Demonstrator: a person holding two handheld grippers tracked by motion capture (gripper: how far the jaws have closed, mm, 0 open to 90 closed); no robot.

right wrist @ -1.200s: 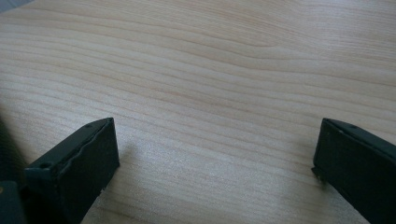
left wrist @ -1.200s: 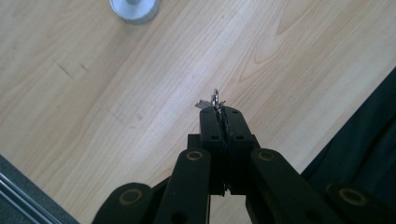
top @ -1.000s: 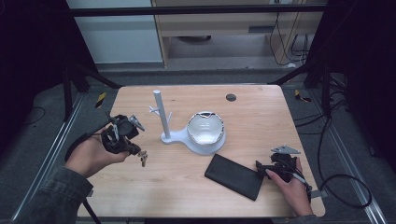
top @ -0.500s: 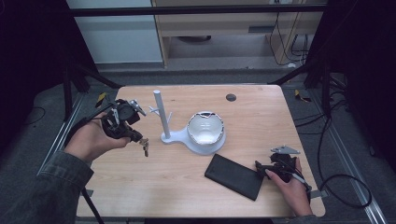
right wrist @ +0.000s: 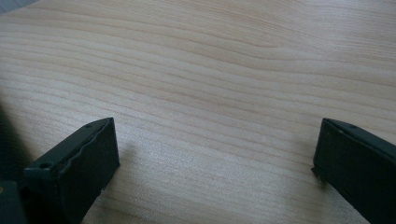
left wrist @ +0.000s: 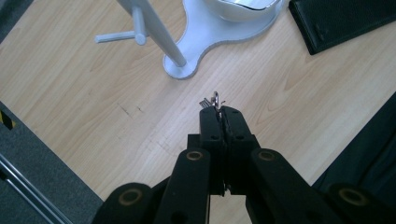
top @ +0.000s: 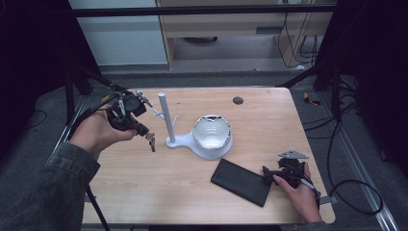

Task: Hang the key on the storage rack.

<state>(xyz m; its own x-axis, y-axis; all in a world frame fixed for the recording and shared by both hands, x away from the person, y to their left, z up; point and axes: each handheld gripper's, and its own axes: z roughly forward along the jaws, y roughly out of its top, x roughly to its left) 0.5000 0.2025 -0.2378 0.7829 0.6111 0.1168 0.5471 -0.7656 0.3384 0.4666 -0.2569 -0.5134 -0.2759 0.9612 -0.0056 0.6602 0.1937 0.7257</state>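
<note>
My left gripper hangs above the table's left side, left of a white stand. It is shut on a small bunch of keys that dangles from its tips. In the left gripper view the closed jaws pinch a metal ring, and the stand's post with its side pegs rises just beyond. A shiny white bowl sits on the stand's base. My right gripper rests at the front right, open, its tips beside a flat black case. Bare wood lies between its jaws.
The wooden table has a round dark grommet near its back edge. Black frame legs and cables stand on the floor around it. A cabinet lies beyond the far edge.
My left gripper has risen and moved toward the back, nearer the stand's post, with the keys hanging from it. The right hand has stayed where it was.
</note>
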